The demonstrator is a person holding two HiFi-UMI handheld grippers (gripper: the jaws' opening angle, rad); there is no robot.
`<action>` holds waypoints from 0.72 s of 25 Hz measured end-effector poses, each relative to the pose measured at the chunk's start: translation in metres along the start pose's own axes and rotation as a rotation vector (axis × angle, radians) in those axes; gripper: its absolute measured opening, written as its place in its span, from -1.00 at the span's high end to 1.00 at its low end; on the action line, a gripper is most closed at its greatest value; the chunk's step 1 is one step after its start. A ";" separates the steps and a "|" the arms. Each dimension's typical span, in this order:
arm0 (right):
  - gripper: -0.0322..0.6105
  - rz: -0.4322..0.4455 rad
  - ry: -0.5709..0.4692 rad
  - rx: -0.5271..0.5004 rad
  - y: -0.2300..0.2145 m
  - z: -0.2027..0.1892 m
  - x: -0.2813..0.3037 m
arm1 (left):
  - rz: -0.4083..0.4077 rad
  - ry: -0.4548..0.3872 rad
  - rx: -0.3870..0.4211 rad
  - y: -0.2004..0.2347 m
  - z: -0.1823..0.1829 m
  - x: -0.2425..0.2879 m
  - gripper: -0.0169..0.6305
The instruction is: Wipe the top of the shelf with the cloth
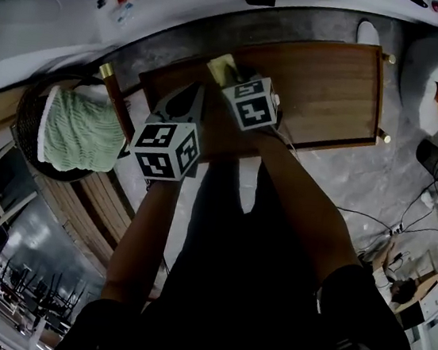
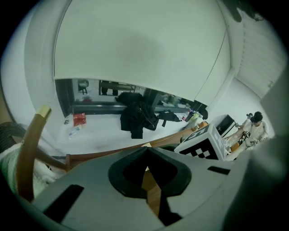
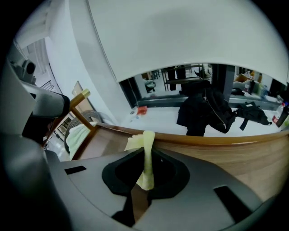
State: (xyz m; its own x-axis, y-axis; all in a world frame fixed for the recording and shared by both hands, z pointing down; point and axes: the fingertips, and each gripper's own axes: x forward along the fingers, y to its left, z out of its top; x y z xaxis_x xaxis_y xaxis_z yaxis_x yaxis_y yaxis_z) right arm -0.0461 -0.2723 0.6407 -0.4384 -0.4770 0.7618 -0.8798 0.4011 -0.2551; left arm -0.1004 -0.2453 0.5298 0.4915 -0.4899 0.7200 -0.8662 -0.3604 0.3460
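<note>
Task's thing: yellow cloth [image 3: 145, 155], pinched in the right gripper [image 3: 145, 159], one fold sticking up past the jaw tips.
Right jaws: pressed together on the cloth.
Left jaws: pressed together in the left gripper view, nothing between them; only wood seen beyond the left gripper [image 2: 146, 151].
Where the cloth sits: over the left part of the shelf top [image 1: 334, 89], near the far rim; whether pressed flat on the wood or just above it, not clear.
Key relation: board directly under and ahead of the right jaws; long axis of the shelf top across the head view, left to right, rising slightly to the right. Most of the bare wood to the right of the cloth, a short stretch to its left.
Nearer hand: right one, already carrying the cloth; left gripper just beside it, closer to the near-left corner of the board.
Likely next move, as a judgement: sweep along the long axis toward the right end, cloth kept low on the wood.
Beside the shelf: dark basket [image 1: 32, 106] on the left, green towel [image 1: 77, 131] draped in it, well apart from the cloth.
Writing: none readable. Black-and-white square markers on the gripper cubes; red packet [image 2: 79, 119] on the white surface beyond, print too small to read.
</note>
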 end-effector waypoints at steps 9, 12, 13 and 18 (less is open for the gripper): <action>0.76 -0.096 -0.004 0.025 -0.095 -0.019 -0.047 | -0.058 0.036 0.057 -0.072 0.003 0.059 0.91; 0.76 -0.129 -0.008 0.039 -0.128 -0.023 -0.064 | -0.089 0.043 0.073 -0.102 0.003 0.075 0.91; 0.76 -0.139 -0.009 0.042 -0.139 -0.025 -0.069 | -0.097 0.044 0.076 -0.111 0.003 0.080 0.91; 0.76 -0.173 -0.001 0.046 -0.186 -0.031 -0.091 | -0.135 0.052 0.096 -0.154 0.007 0.105 0.91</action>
State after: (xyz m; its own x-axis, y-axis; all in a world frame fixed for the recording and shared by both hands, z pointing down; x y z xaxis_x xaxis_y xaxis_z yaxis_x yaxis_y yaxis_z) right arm 0.1630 -0.2794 0.6375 -0.2800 -0.5369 0.7958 -0.9496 0.2769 -0.1473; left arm 0.0853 -0.2466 0.5483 0.5954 -0.3911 0.7018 -0.7788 -0.4956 0.3846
